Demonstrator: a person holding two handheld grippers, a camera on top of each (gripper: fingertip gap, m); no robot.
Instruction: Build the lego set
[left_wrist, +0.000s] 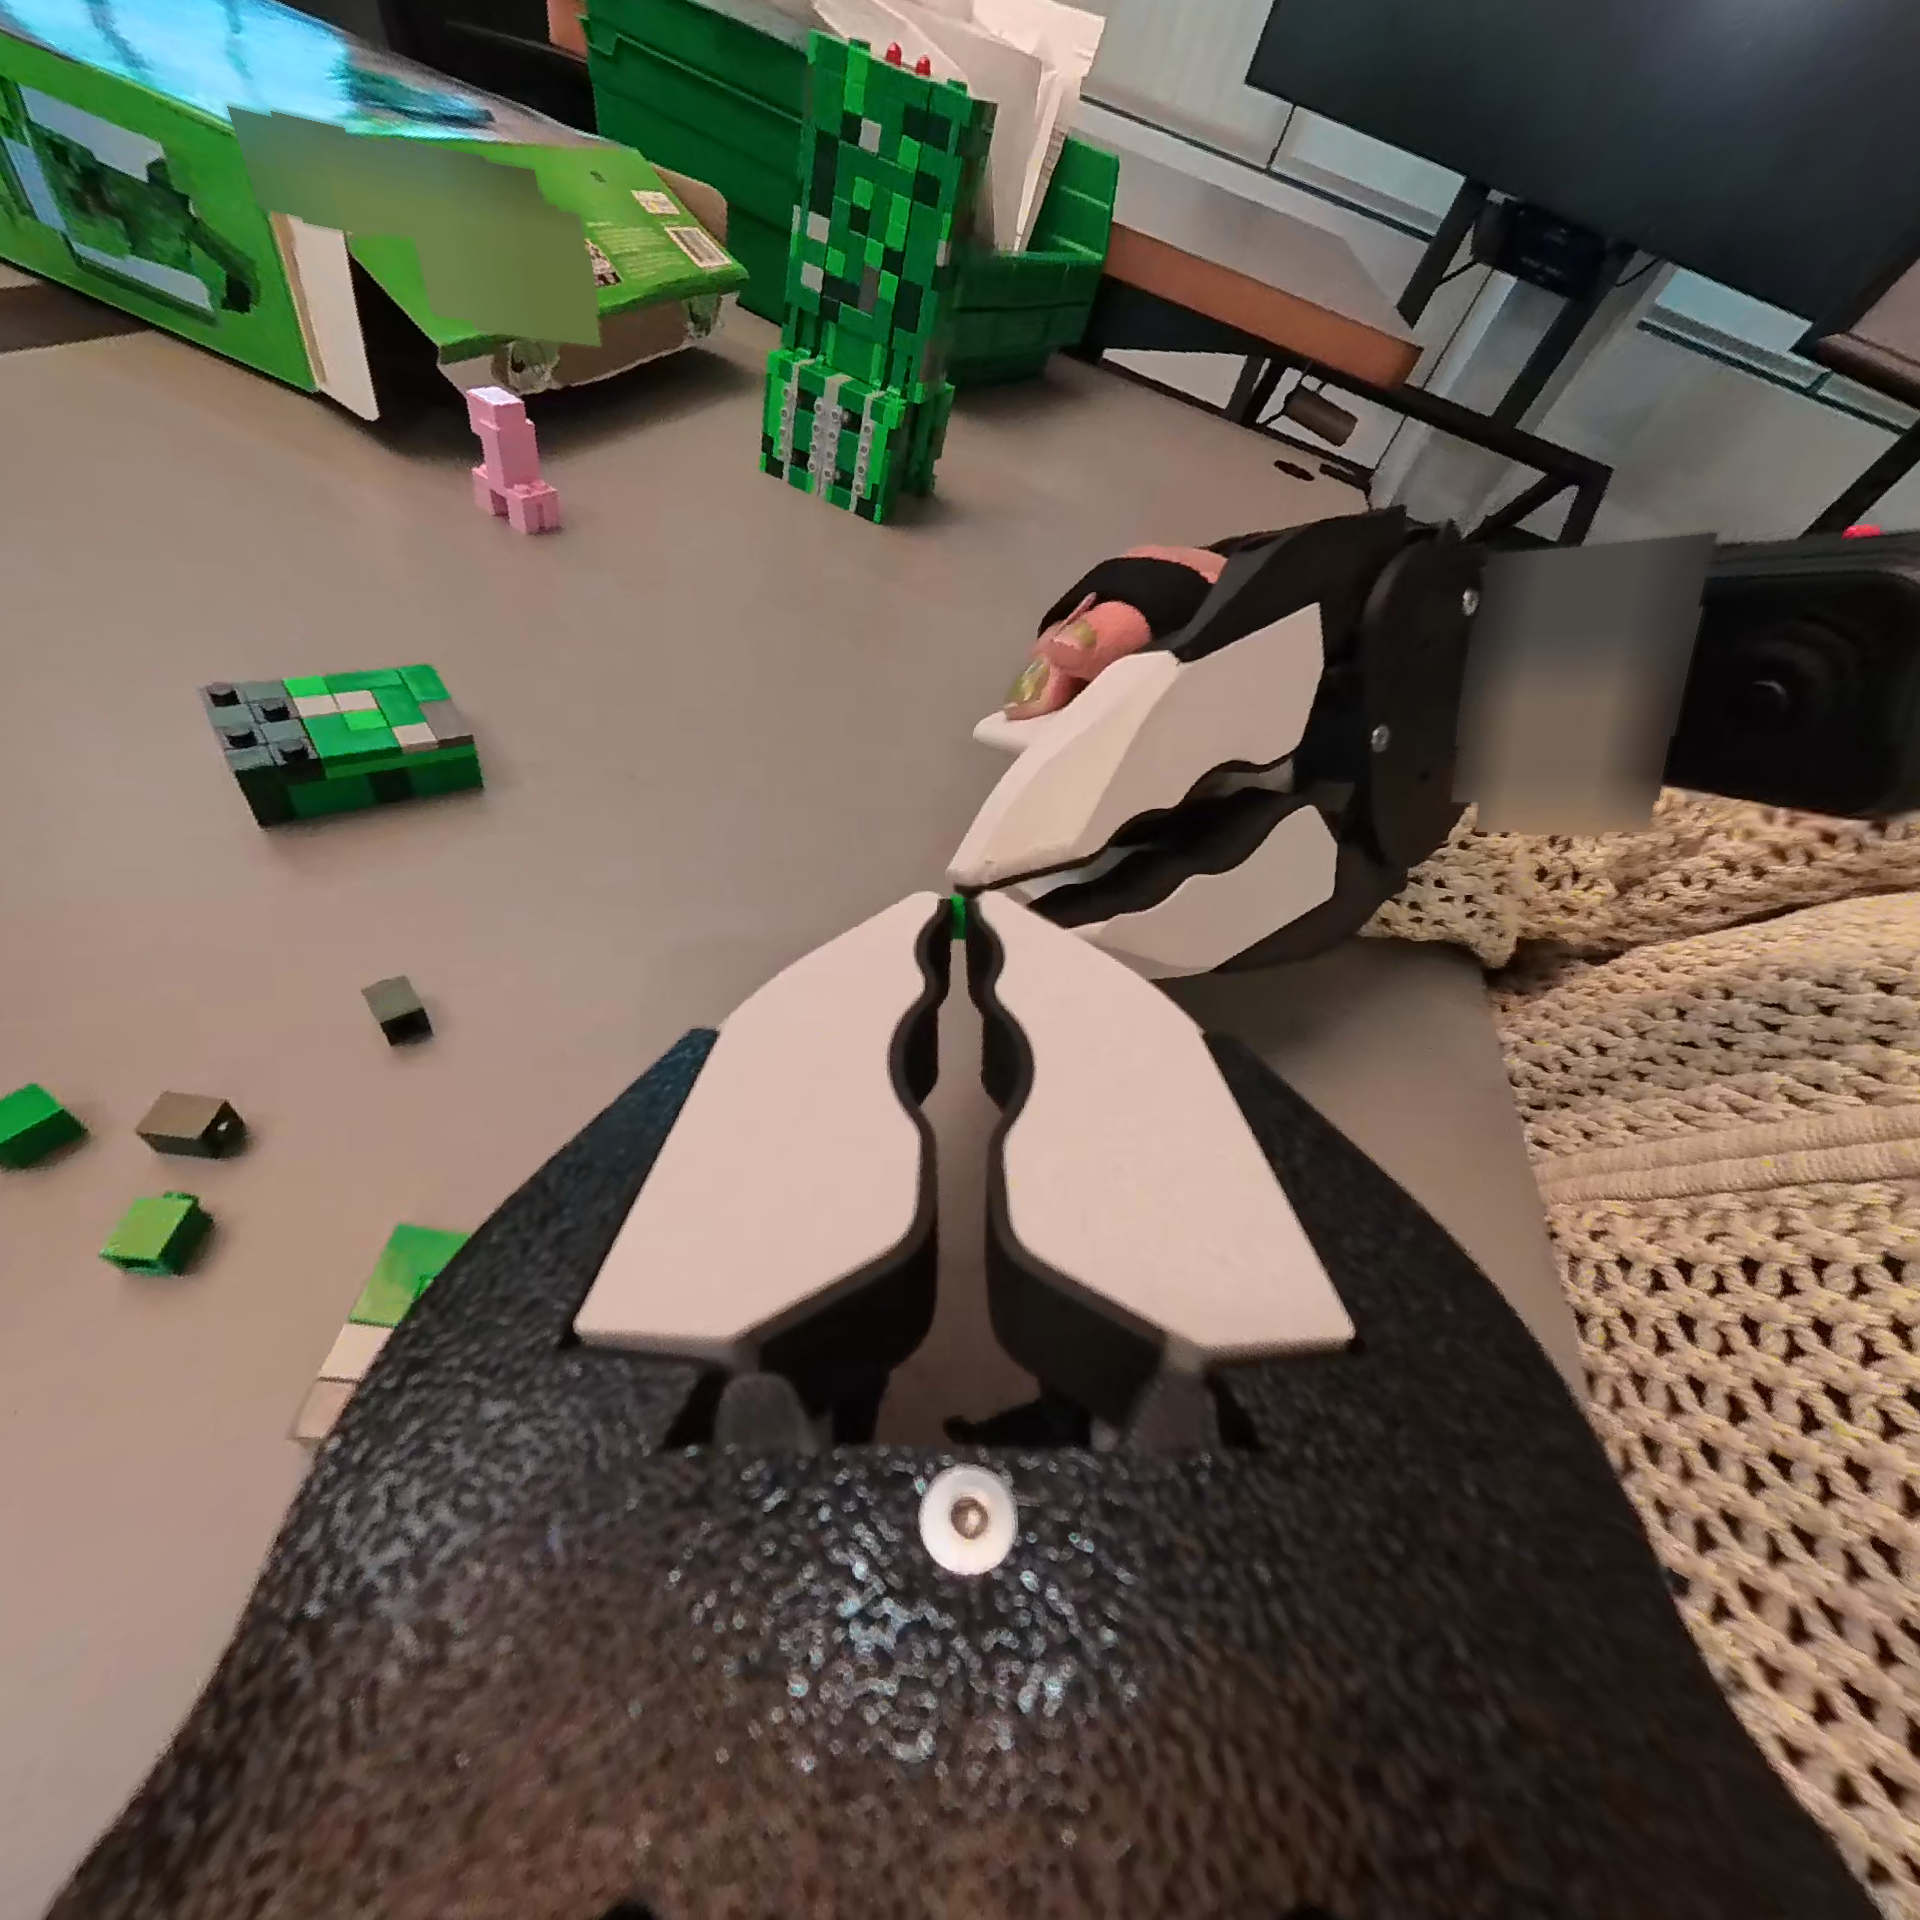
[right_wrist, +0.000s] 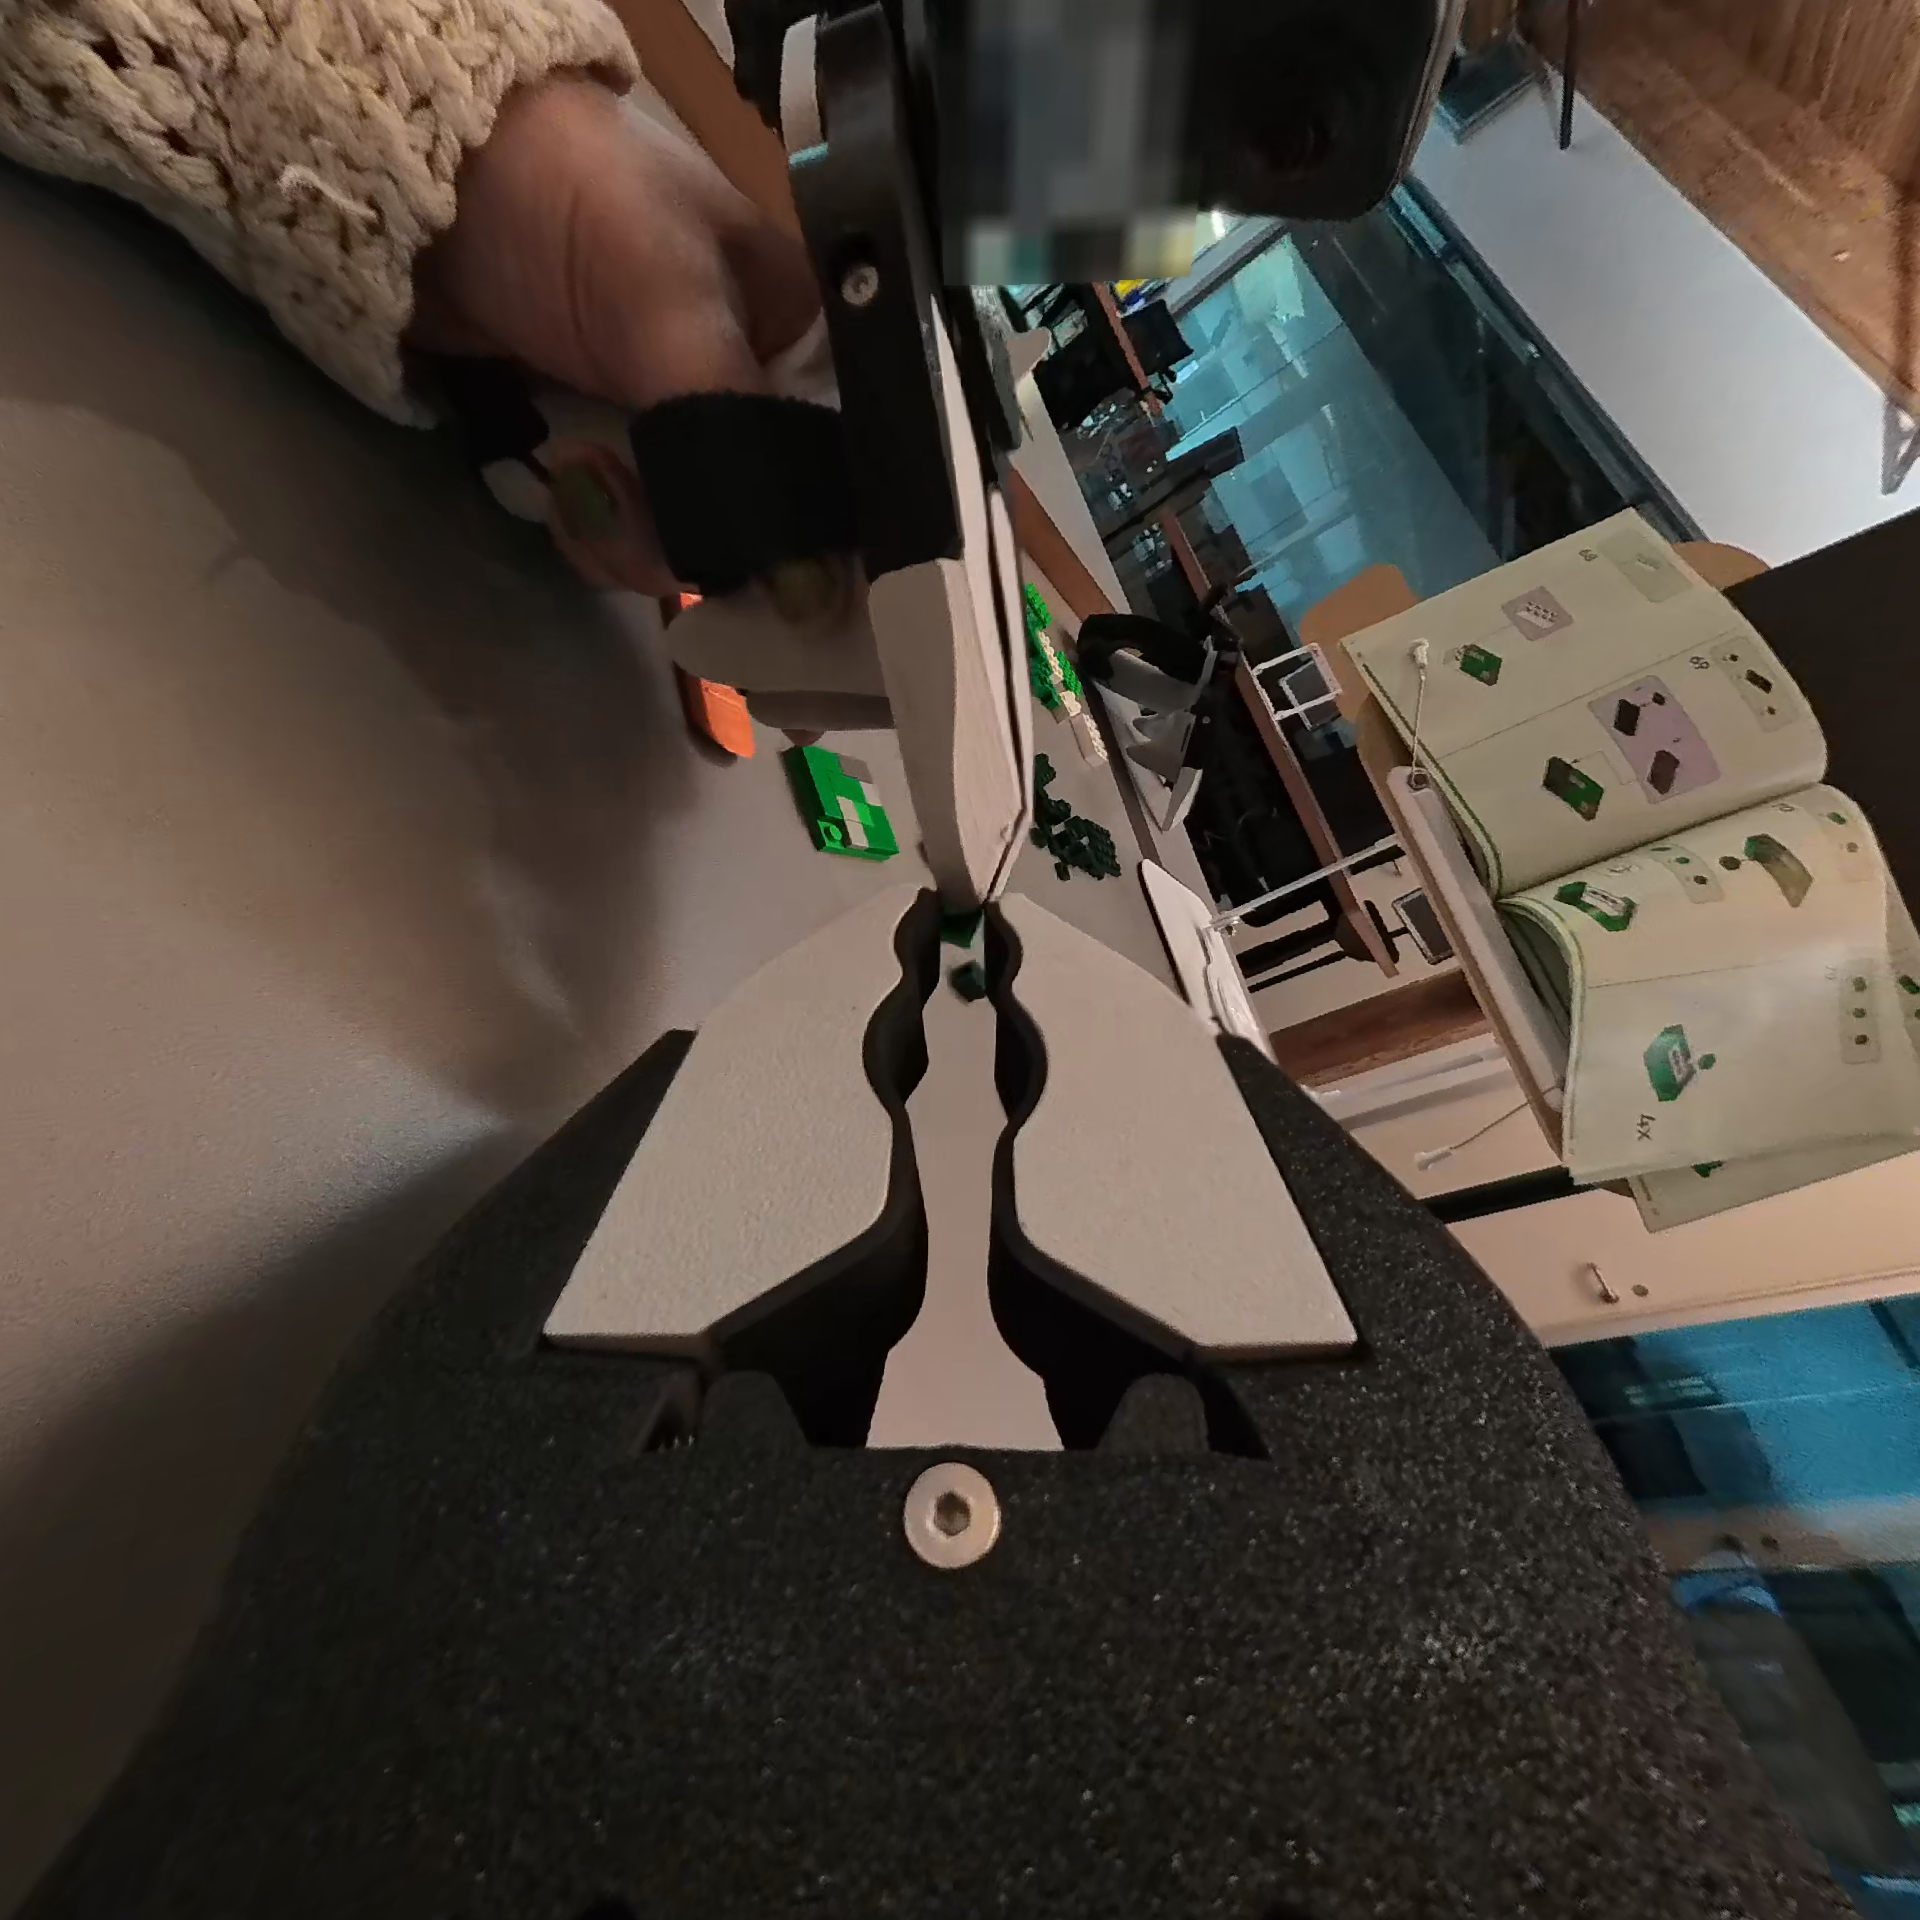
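Note:
My left gripper (left_wrist: 958, 912) is shut on a small green lego piece (left_wrist: 958, 916) held above the grey table (left_wrist: 727, 644). My right gripper (left_wrist: 975, 881) comes in from the right, and its tips meet the left one's at that piece. In the right wrist view my right gripper (right_wrist: 956, 916) is closed on the green piece (right_wrist: 958, 928), with the left gripper (right_wrist: 971, 883) coming down onto it from above. A flat green assembly (left_wrist: 353, 738) lies to the left. A tall green blocky figure (left_wrist: 873, 281) stands at the back.
Loose green and dark bricks (left_wrist: 192, 1124) lie at the left. A pink lego pig (left_wrist: 509, 457) and a green box (left_wrist: 156, 208) sit at the back. An open instruction booklet (right_wrist: 1621, 831), an orange tool (right_wrist: 717, 717) and a dark green brick pile (right_wrist: 1081, 842) also show. The grippers are tip to tip, or close to it. The flat green assembly (left_wrist: 353, 738) is about equally far from each gripper, around 15 cm. From either gripper's tips it is about 35 cm to the tall green blocky figure (left_wrist: 873, 281).

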